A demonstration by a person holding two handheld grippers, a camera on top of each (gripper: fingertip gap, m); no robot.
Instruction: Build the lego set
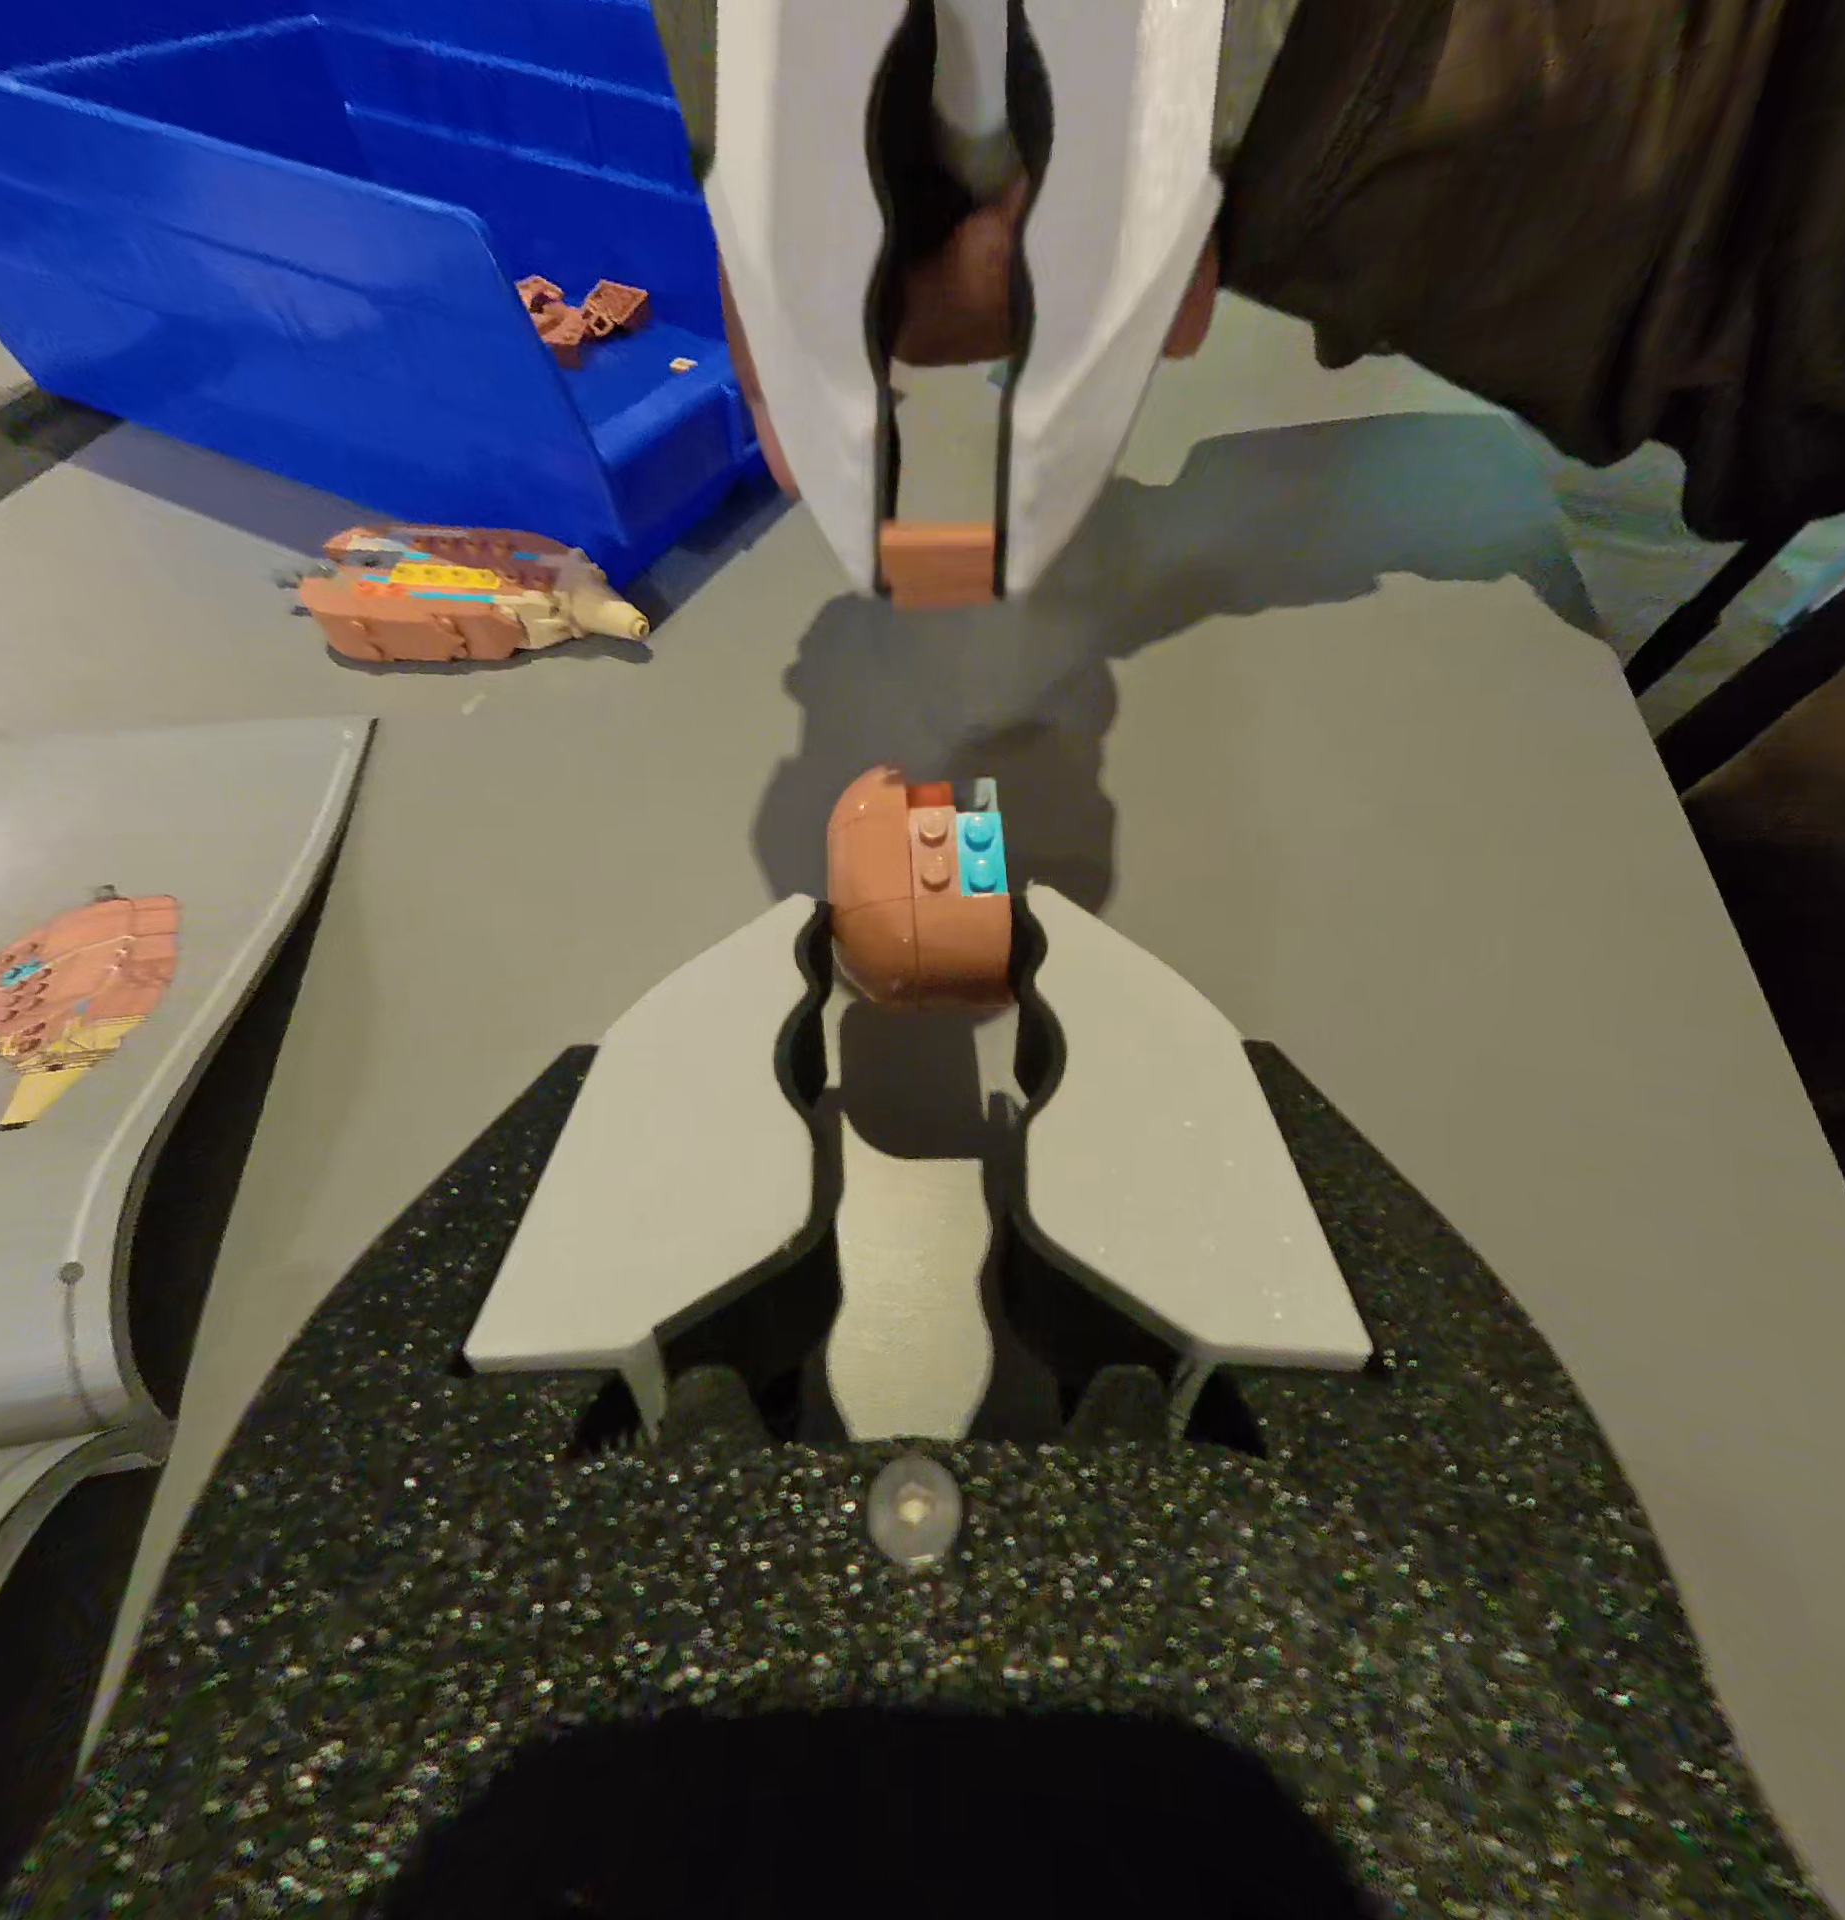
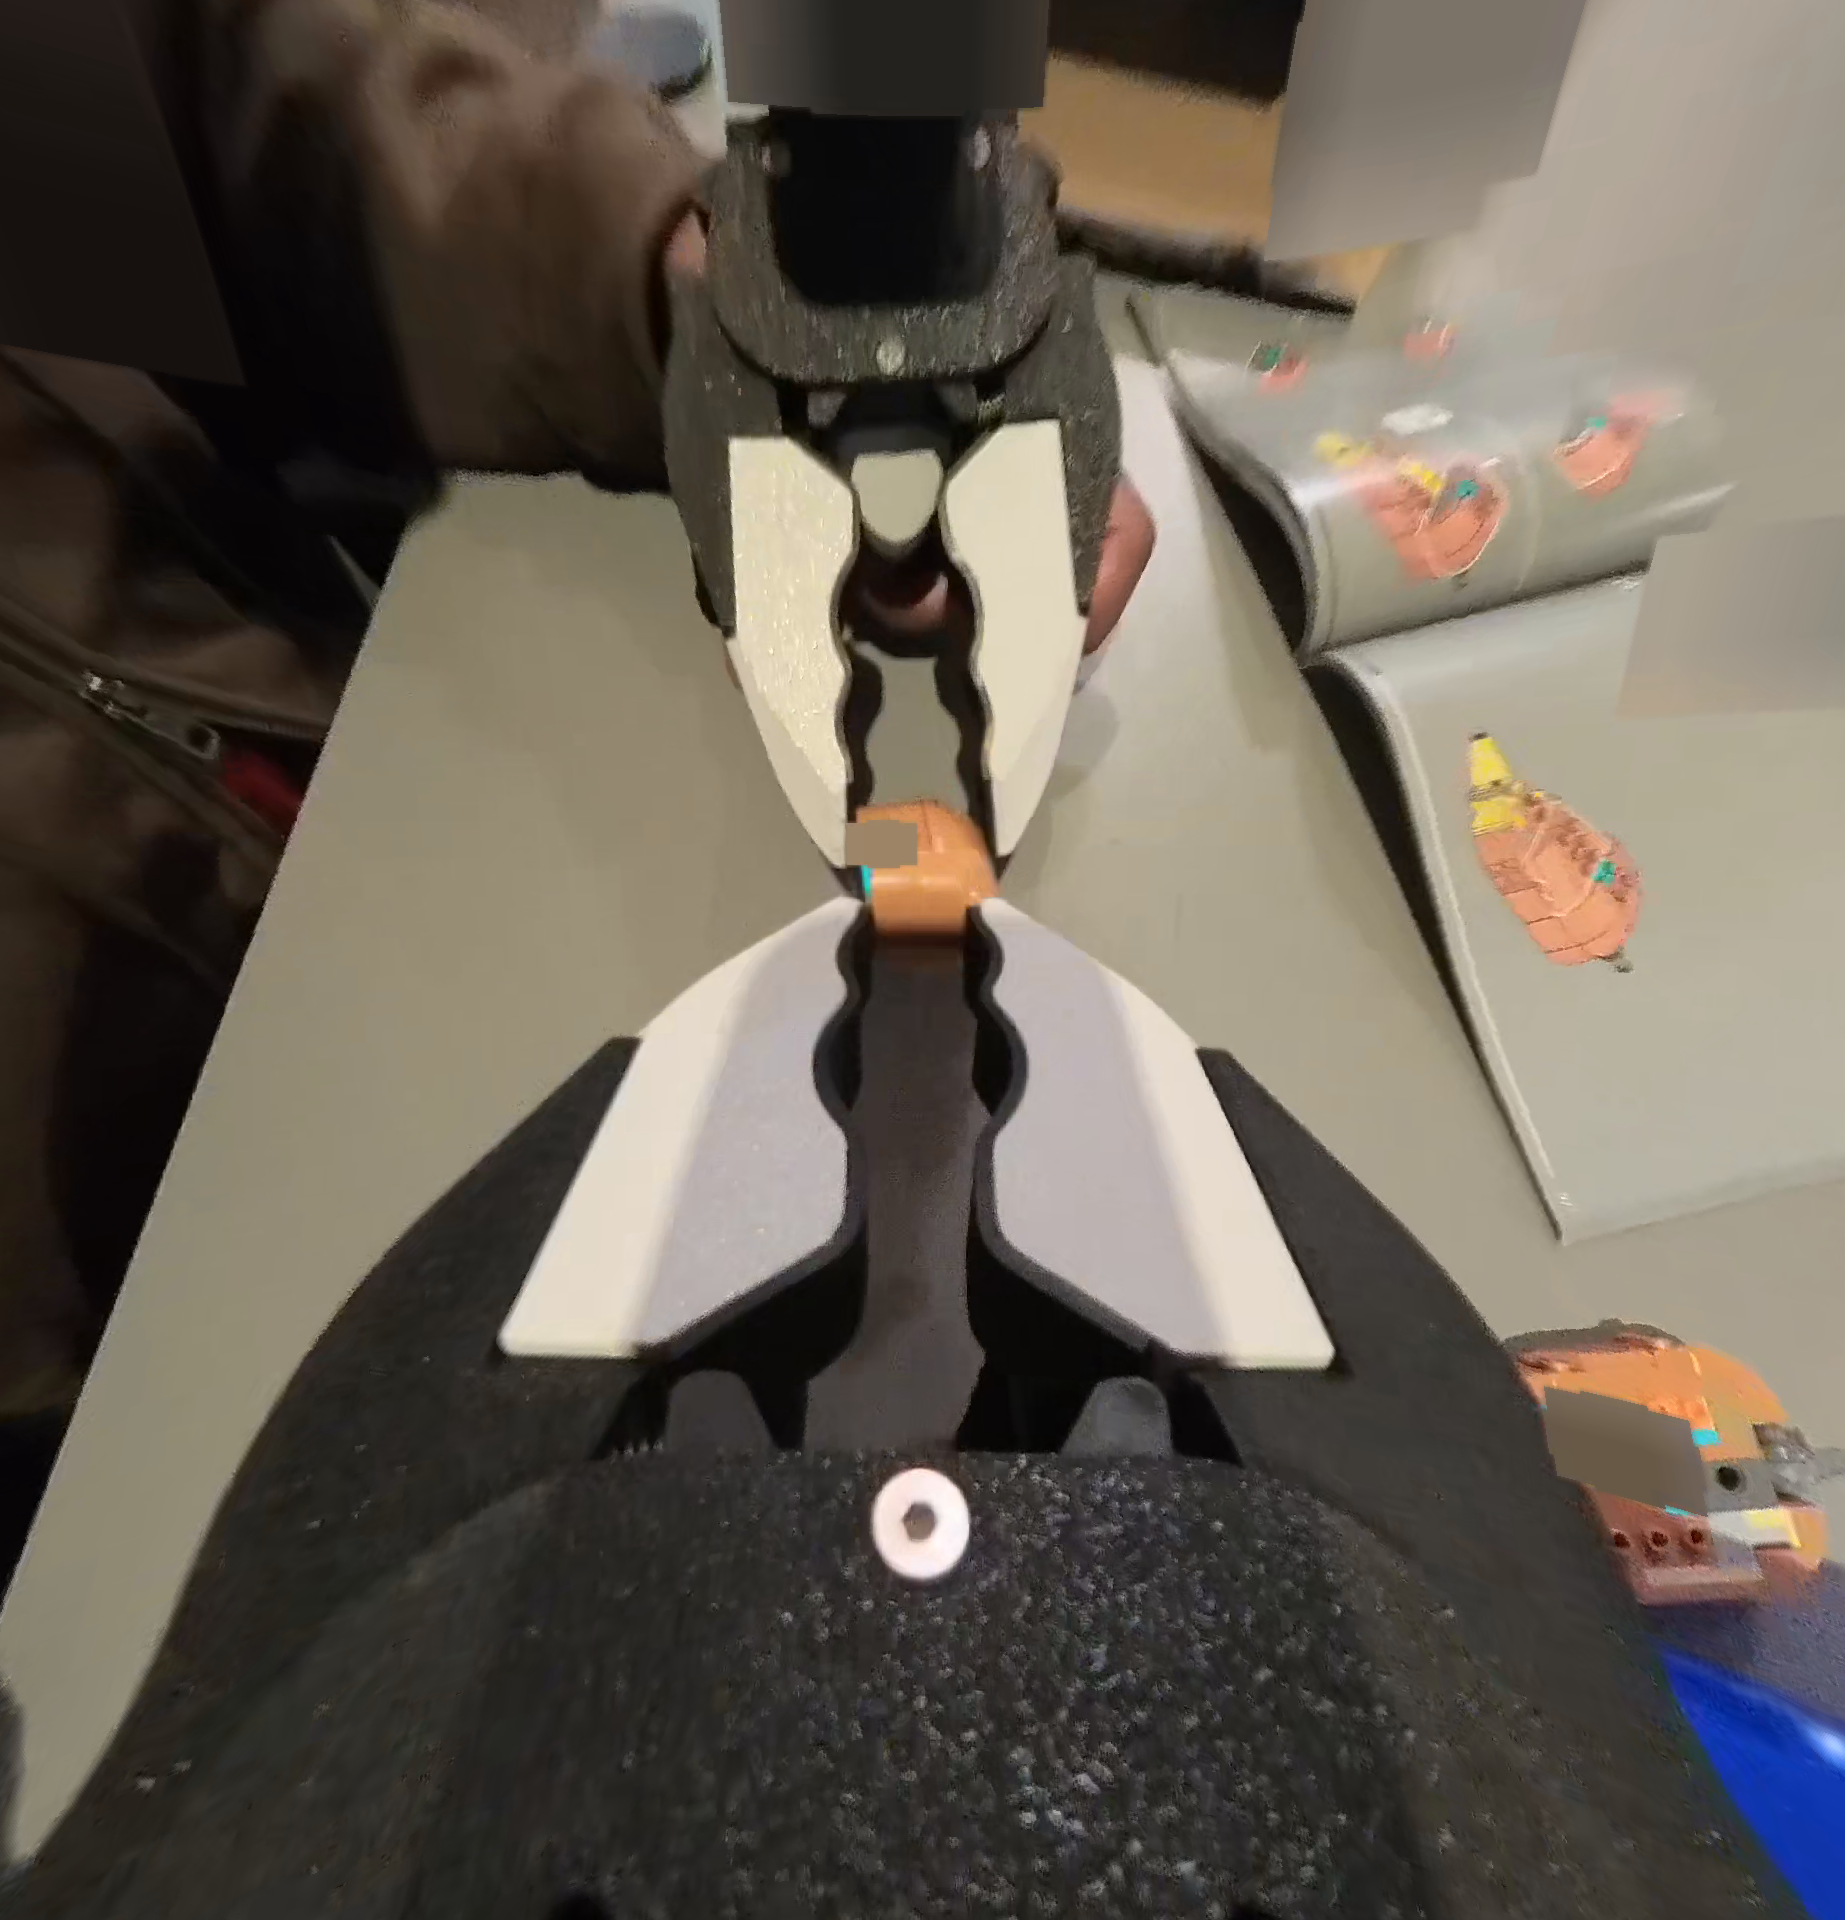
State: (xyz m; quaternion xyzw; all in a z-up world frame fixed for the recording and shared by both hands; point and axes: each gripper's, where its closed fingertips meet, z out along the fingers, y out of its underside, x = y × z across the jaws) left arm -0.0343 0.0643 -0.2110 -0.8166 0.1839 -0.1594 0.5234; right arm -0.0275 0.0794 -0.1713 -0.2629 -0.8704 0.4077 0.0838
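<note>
Two grippers facing tip to tip over grey table (image 1: 1365,935), largest items first. Blue bin (image 1: 305,270) at far left, loose brown bricks (image 1: 585,312) inside. Open manual (image 2: 1469,935) beside the work area, printed model pictures on both pages. Part-built hull (image 1: 450,603) parked on table just in front of bin, well apart from both grippers.

Left gripper (image 1: 923,925) clamped on rounded brown subassembly (image 1: 913,914), studs up, teal and brown studs exposed on top. Right gripper (image 2: 918,920) closed on small flat brown tile (image 1: 937,561), held at the very fingertips, pointed at the subassembly. Tile near the studs, not yet seated by the look of it.

Risks:
- Tile pinched only at tip edge; any sideways load on contact likely to twist or pop it out.
- Misaligned approach: tile landing half on studs, jamming crooked.
- Push force from right against a rounded, smooth shell; subassembly could rotate or slip in left grip.
- Dropped tile may skid off table edge at right side.

Hard to make out:
- Right wrist view blurred; tile and subassembly merge into one orange mass, so contact or gap unclear there.
- Mosaic patches over part of subassembly and hull.
- Underside of tile not visible.
- Target studs not certain; teal pair or brown pair, cannot tell.
- Hull cut off at frame edge in right view.
</note>
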